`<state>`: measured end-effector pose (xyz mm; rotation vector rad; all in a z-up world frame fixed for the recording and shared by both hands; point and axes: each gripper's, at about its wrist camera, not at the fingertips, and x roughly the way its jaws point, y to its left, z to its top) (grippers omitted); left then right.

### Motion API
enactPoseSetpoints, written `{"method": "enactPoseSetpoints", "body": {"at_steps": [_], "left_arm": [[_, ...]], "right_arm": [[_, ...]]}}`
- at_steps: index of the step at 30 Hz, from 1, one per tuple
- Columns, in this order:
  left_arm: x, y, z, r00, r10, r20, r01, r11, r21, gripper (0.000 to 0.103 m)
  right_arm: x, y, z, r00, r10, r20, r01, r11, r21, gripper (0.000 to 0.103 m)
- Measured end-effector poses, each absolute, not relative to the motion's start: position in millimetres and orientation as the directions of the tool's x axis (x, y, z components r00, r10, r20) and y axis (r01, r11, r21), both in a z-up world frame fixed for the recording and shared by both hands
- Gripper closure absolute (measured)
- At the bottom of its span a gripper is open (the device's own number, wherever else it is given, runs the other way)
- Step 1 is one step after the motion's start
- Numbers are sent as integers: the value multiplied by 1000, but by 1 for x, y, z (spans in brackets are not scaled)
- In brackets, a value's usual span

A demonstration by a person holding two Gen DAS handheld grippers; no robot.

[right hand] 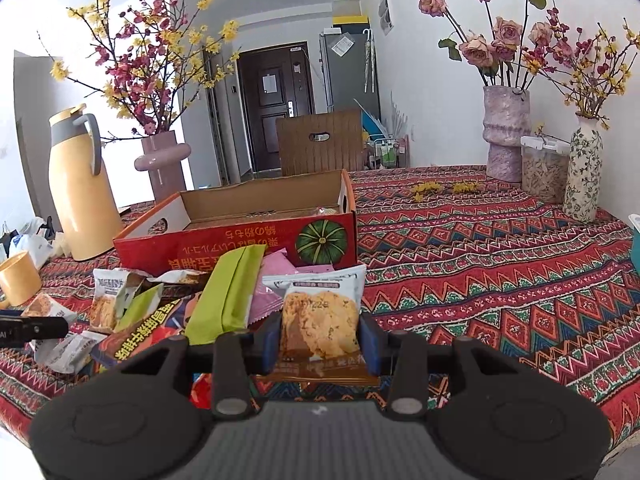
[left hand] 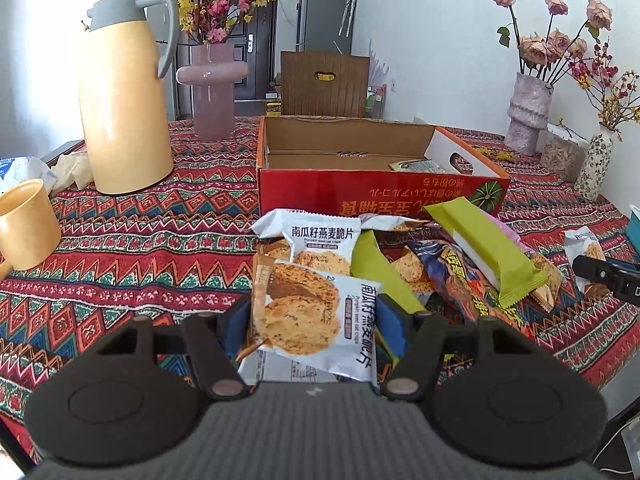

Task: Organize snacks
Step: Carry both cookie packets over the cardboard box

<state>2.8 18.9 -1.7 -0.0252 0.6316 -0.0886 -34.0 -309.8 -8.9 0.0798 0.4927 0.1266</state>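
Blue-padded grippers, two. Left gripper [left hand: 316,320]: jaws partway apart, pads pressed on the sides of one oat crisp packet [left hand: 308,316], white with cookie print, held tilted above the snack pile. Right gripper [right hand: 320,340]: jaws narrow, closed on a second oat crisp packet [right hand: 320,320], held upright, printed face toward the camera.

Snack pile, one, on the patterned tablecloth [left hand: 140,248], just in front of the box. Counted in the left wrist view: one further oat crisp packet [left hand: 320,246] lying behind the held one, with more of the same partly hidden, number unclear; one green wrapped bar [left hand: 488,248] on top, slanted; one dark orange-and-blue printed bag [left hand: 452,276] beneath it; one pink wrapper [right hand: 276,284] beside the green bar, seen in the right wrist view.

Cardboard box [left hand: 360,188], one, red outside with a pumpkin print, open at the top, at least one packet lying inside.

Yellow mug [left hand: 26,224], one, at the left edge. Yellow thermos jug [left hand: 124,100], one, grey handle, behind the mug. Vases with flowers: three, one pink vase [left hand: 212,88] left, one mottled lilac vase [left hand: 528,112] right, one floral vase [left hand: 596,164] just beside a clear lidded container [left hand: 564,156] of seeds.

Wooden chair [left hand: 324,84], one, beyond the table.
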Motion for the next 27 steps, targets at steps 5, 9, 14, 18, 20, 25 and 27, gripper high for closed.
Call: {"method": "enactPoseSetpoints", "body": {"at_steps": [5,9,14,18,20,25,27], "left_arm": [[14,15,8,818,-96,-567,83,995,-50,37],[25,11,16,829,-97,-550,85,995,-47,37],[37,3,25,840,-106,-532,102,994,-38,37],[50,-3,32,848,-109,-518,105,994,-36,37],[58,-4,35,850,-109,-515,103,994,-40,37],[76,-9,42,857,-108,-503,101,994,-41,37],[84,-11,44,859,-108,-501,98,994,-48,36]], "right_arm": [[-21,-308,-6,878,143,-457,-108,989,102,63],[-8,-305,-3,882,148,-446,-117,988,96,63],[9,-301,4,893,151,-424,-123,988,93,63],[24,-298,12,902,159,-402,-135,987,89,63],[32,-295,15,905,162,-393,-139,986,87,63],[57,-291,22,911,164,-379,-142,986,85,63],[66,-288,24,912,165,-375,-144,986,84,63]]}}
